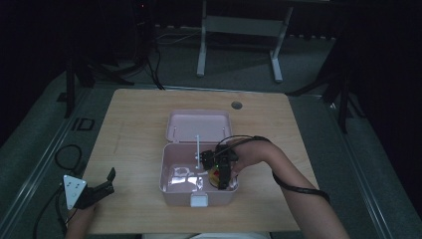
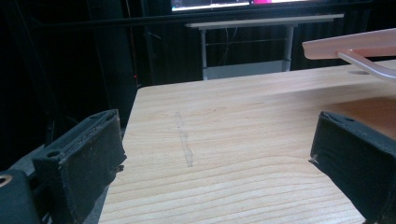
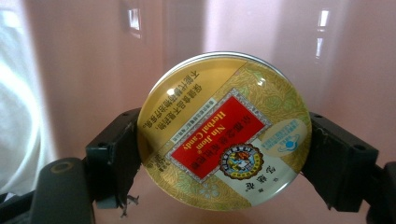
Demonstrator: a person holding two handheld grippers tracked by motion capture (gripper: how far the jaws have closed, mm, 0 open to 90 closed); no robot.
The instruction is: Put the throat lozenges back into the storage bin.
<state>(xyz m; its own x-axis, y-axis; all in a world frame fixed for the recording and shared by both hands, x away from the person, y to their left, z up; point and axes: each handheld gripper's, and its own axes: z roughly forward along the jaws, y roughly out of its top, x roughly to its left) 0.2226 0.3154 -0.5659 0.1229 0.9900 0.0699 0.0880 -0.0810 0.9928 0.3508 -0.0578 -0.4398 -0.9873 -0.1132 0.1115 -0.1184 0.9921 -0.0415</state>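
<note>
Gold-and-red candy tin [image 3: 224,130], pink box [image 1: 171,185]

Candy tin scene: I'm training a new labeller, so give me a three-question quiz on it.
1. True or false: the right gripper is shut on the candy tin.
2. Where is the tin held: A) over the bare table, B) inside the pink box, C) on the box lid?
3. Fill in: the left gripper is ____, with nothing between its jaws.

Key: 1 true; 2 B; 3 open.
</note>
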